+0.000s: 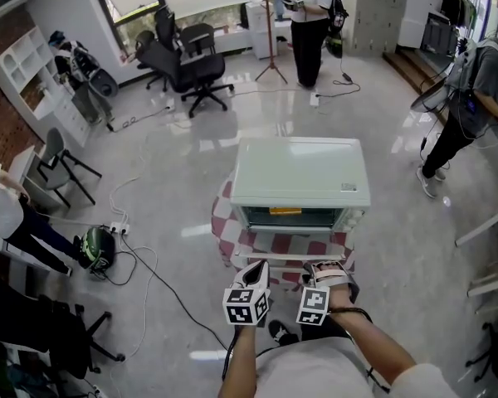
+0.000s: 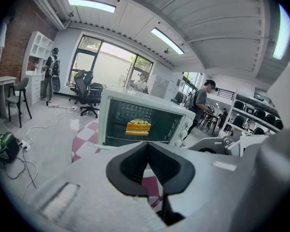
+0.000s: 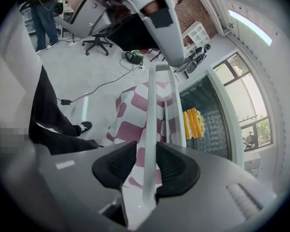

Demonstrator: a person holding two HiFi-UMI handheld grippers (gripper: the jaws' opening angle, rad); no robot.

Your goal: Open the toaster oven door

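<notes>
Right gripper view shows the right gripper [image 3: 146,151] slack around the door handle [image 3: 152,105] of the toaster oven [image 1: 300,172] on the checked table [image 1: 226,222], left gripper [image 2: 147,146] clenched empty; a crooked withdrawal could snag the handle and drag the oven.

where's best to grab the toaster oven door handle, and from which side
The handle bar, near its middle, from the front of the open door, jaws across the bar. It is thin and straight and stands off the door, so a pad fits each side, as the right gripper straddles it.
</notes>
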